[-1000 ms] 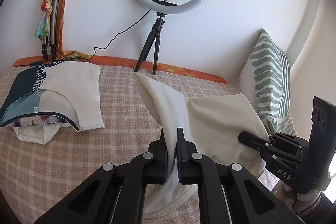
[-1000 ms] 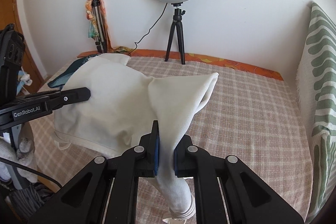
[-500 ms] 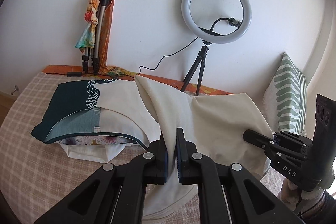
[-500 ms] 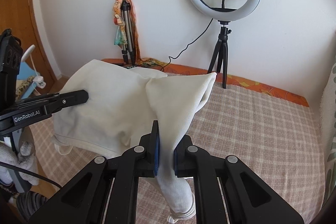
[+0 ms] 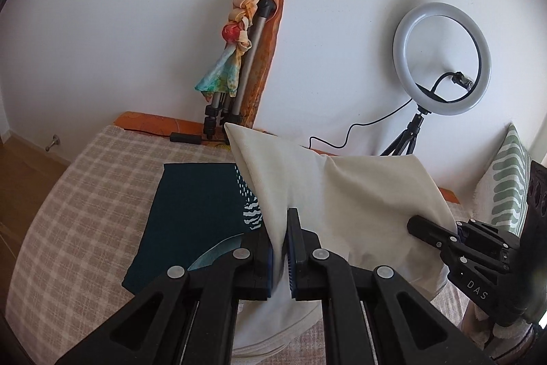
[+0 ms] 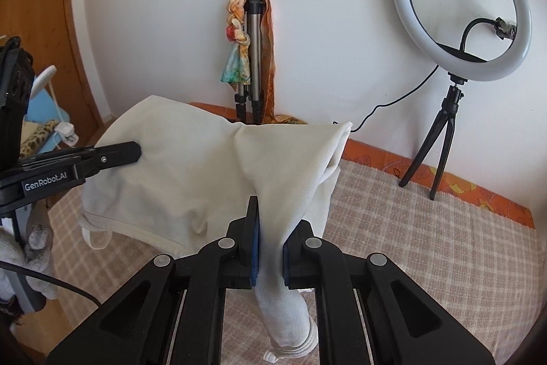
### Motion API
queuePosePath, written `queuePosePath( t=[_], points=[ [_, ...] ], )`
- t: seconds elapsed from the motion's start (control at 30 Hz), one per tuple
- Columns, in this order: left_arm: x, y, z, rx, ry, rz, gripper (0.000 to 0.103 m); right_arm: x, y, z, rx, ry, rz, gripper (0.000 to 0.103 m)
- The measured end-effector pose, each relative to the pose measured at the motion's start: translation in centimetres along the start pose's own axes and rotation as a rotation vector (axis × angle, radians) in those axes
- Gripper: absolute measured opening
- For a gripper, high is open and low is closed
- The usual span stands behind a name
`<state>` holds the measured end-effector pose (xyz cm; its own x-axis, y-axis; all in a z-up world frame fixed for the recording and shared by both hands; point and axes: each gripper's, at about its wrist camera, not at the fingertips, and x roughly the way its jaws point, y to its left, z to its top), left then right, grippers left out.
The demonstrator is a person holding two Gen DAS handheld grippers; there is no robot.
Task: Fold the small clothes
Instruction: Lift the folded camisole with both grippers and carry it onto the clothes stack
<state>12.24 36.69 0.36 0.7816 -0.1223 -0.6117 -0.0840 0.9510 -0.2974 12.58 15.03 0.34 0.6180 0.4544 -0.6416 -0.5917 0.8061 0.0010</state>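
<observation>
Cream knit, finely ribbed: a small cream garment point(image 6: 191, 166) hangs in the air, stretched between the two tools above a checked bedcover point(image 6: 427, 228). Left gripper point(image 5: 281, 248) is clenched on one bunched edge; cloth passes up between its blue pads and fans out toward frame centre. Right gripper point(image 6: 270, 248) is clenched on the other edge, with a ribbed tail hanging below its jaws to the bottom of the frame. Neither tool is empty or released.

Judged reason for the two-point hold: pinching both sides keeps the piece spread and off the bed, so it can be carried flat and laid down without creasing. A folded dark teal garment point(image 5: 191, 214) lies on the cover at lower left of the left view, directly under the raised cream edge. Likely that is the stack the cream piece is meant for.

View differences:
- Left view alone shows the teal piece, and a green-striped pillow point(image 5: 506, 183) at the right edge. It also shows the right tool's tip touching the cloth at lower right.
- Right view alone shows the hem and loose strap dangling at lower left, the left tool's finger pressed into the cloth at left centre, and wooden furniture at the left edge.
- Both show the ring light point(image 6: 461, 5) on its tripod and a folded tripod with a scarf point(image 5: 239, 50) against the wall.
</observation>
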Motion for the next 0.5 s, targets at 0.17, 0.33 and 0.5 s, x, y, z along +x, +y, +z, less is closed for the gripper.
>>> queuePosePath(
  t=[0.17, 0.33, 0.5],
  points=[
    [3.0, 2.3, 1.2, 0.000, 0.015, 0.031, 0.004, 4.1, 1.1, 1.5, -0.011, 0.013, -0.015, 0.008],
    [5.9, 3.6, 1.4, -0.001, 0.054, 0.055, 0.004, 7.4, 0.4, 1.9, 0.014, 0.044, -0.027, 0.008],
    [7.8, 4.1, 0.8, 0.014, 0.091, 0.100, 0.004, 10.0, -0.7, 1.5, 0.049, 0.104, -0.014, 0.008]
  ],
)
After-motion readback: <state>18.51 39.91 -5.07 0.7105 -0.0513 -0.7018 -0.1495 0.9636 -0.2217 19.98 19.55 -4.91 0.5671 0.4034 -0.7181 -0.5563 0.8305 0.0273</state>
